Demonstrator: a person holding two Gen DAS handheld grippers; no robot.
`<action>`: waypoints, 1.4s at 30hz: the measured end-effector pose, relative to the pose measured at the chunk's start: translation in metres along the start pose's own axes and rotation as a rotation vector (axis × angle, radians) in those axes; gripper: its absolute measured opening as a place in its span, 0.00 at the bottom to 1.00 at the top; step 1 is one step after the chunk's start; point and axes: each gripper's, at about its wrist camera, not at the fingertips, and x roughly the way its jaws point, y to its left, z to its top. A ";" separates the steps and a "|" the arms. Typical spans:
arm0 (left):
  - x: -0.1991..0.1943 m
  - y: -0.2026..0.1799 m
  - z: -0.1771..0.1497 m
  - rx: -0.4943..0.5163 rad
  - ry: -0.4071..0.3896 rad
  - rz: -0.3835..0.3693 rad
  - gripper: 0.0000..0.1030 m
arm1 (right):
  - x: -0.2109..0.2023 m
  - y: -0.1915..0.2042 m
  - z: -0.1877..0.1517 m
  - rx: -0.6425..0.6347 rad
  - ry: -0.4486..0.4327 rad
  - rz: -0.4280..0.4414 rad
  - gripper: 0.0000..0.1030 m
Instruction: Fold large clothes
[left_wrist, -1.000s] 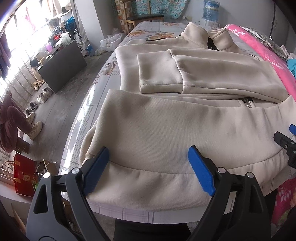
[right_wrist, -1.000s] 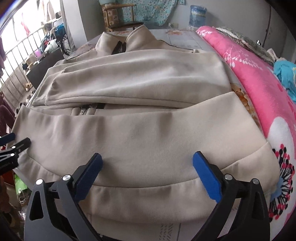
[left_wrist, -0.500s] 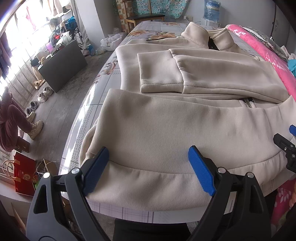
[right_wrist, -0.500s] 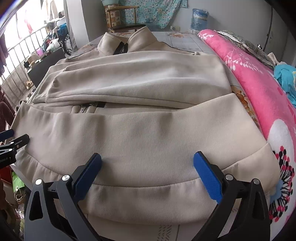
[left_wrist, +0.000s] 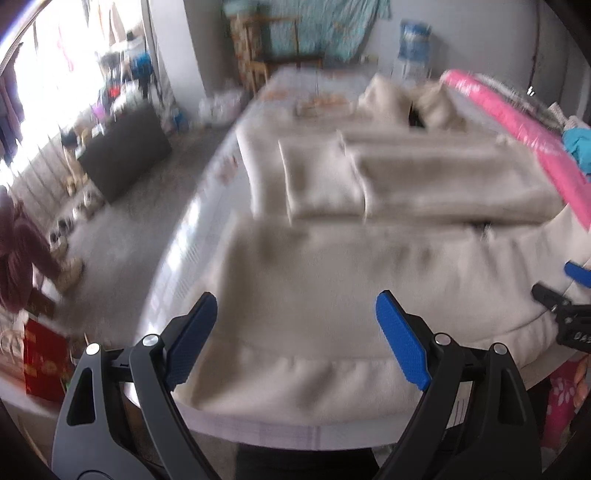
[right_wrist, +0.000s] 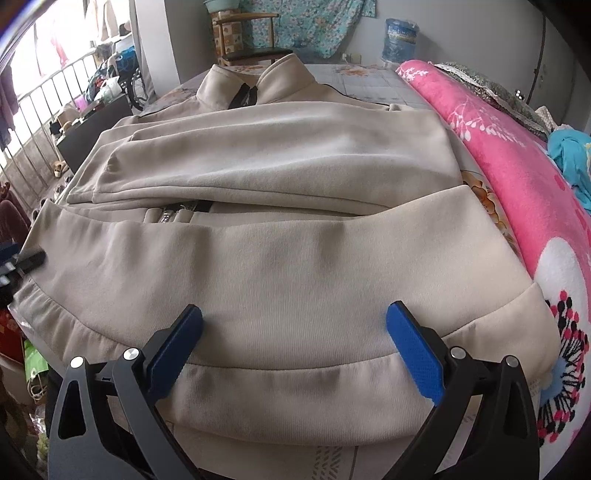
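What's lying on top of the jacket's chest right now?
Both sleeves are folded across the beige jacket, and the bottom part is folded up to just below them. A bit of zipper shows between; the rest of the front is covered.

Beige jacket (right_wrist: 280, 266) lies flat, sleeves folded across.

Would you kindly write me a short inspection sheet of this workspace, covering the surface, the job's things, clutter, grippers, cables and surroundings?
Surface: bed sheet, patterned, bare beyond the collar.
Job's things: beige jacket lies flat, sleeves folded across the chest, bottom part folded up over the zip.
Clutter: pink blanket along the jacket's right side; turquoise cloth on it.
Grippers: left gripper and right gripper both open above the folded edge, holding nothing.
Cables: nothing seen.
Surroundings: wooden chair, water bottle, dark cabinet, shoes on the floor.
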 end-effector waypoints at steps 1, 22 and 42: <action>-0.007 0.004 0.006 0.004 -0.037 -0.009 0.82 | 0.000 -0.001 0.001 0.000 0.006 0.004 0.94; 0.074 0.010 0.253 -0.030 -0.125 -0.412 0.60 | -0.050 -0.020 0.179 -0.068 -0.074 0.191 0.94; 0.232 -0.082 0.294 0.005 0.228 -0.447 0.08 | 0.138 -0.039 0.317 0.071 0.127 0.266 0.13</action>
